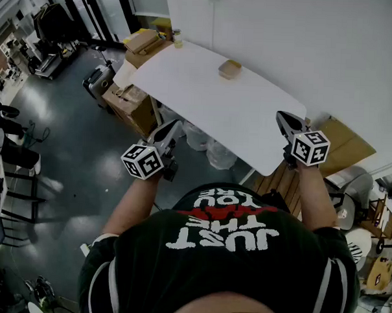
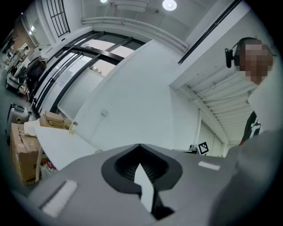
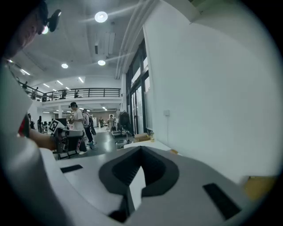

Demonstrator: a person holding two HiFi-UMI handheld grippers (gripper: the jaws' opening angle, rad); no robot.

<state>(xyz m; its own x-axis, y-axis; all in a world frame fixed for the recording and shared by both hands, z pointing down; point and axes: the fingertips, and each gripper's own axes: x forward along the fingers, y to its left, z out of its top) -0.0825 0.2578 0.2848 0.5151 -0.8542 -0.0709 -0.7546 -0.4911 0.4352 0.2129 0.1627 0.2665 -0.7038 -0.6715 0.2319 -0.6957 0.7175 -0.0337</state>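
A person in a dark shirt (image 1: 224, 251) stands at the near side of a white table (image 1: 205, 104), a gripper raised in each hand; the left gripper (image 1: 174, 126) hangs at the table's near-left edge, its fingers pressed together on nothing; the right gripper (image 1: 281, 117) sits above the table's near-right corner, its fingers likewise closed tip to tip and empty, as each gripper's own view shows; well apart from both, toward the far edge of the tabletop and near the wall (image 1: 305, 40), a small tan block (image 1: 230, 69) lies flat and alone; it looks light and fairly stiff, though whether it is wood or foam cannot be told; its two long sides seem the likeliest place to pinch it, with the jaws coming down from above; beyond it, at the table's far-left end, stand a cardboard box (image 1: 144, 41) and a small bottle (image 1: 178, 39).
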